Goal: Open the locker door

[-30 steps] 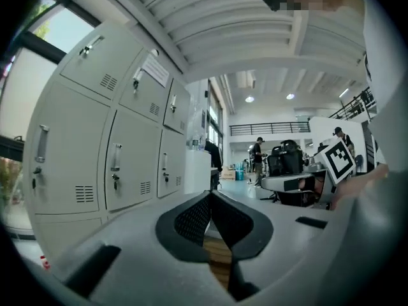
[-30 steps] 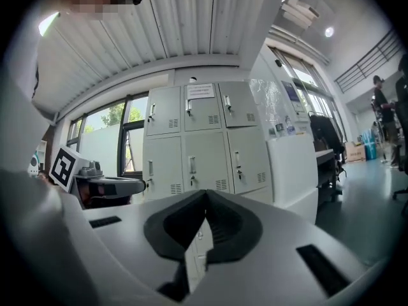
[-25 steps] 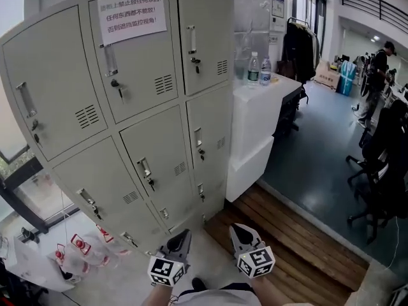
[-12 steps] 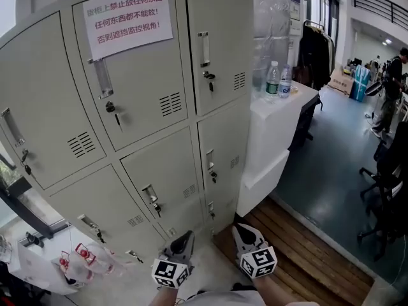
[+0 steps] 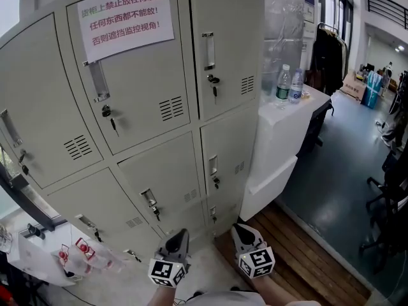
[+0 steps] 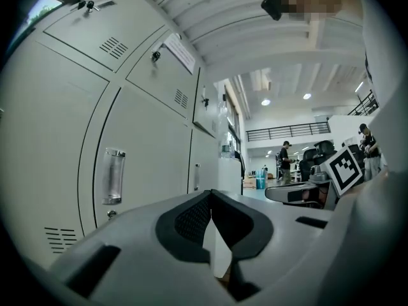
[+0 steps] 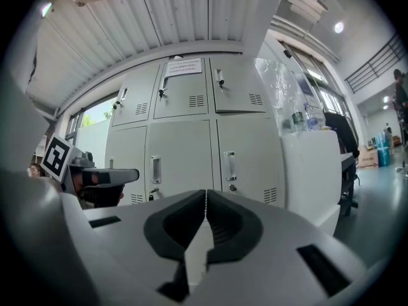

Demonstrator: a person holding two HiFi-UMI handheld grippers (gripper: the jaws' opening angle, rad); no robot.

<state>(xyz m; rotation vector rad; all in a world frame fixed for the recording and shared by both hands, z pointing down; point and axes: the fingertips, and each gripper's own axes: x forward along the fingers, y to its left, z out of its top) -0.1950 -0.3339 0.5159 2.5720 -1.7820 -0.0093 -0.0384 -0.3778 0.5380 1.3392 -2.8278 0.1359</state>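
I keep my left tongs and right tongs clenched, empty, side by side. The locker stands shut just ahead of them, with the counter ahead to their right.

Matt painted-metal locker, wooden floor

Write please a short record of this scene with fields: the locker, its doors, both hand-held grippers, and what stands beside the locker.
locker: grey metal, paper notice on an upper door
doors: all visible ones closed
left hand-held gripper: shut, empty, held low, apart from the locker
right hand-held gripper: shut, empty, held low, apart from the locker
beside: two water bottles on a white counter
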